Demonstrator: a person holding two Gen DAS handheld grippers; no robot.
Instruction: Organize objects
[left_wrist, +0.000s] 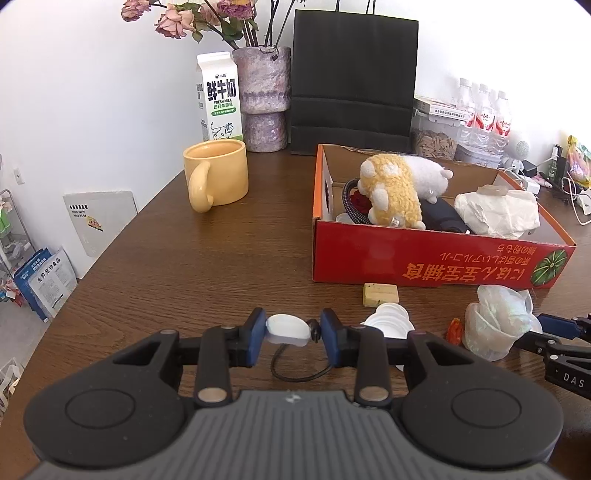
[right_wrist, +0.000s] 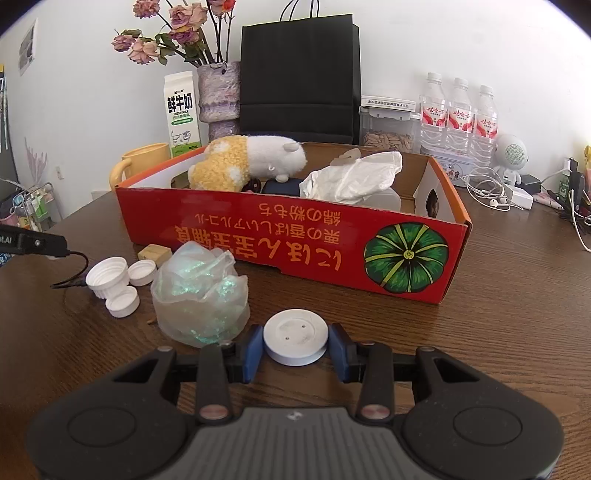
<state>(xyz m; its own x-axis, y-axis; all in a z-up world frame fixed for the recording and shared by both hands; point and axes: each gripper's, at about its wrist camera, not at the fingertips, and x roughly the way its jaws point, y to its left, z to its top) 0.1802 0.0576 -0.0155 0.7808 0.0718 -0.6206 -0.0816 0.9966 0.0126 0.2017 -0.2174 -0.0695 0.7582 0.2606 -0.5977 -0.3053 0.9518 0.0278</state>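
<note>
Left gripper: jaws pinching a small white oval piece with a black cord looping below it, held just above the counter.

Right gripper: jaws clamped on a round white disc, flat side up, low over the counter, just in front of the red box.

Around: crumpled clear plastic cup just left of the disc. 3 white bottle caps clustered left of the cup. Small tan block against the box front. Box holds a yellow-and-white plush toy, white tissue wad and a dark item. Box front printed upside down, Japanese characters and a green pumpkin picture.

Behind: yellow mug; milk carton reading "FRESH MILK"; purple vase of dried roses; black paper bag; 3 red-labelled water bottles; earphones and cables far right.

Surface: dark wood-grain counter, white wall behind.
</note>
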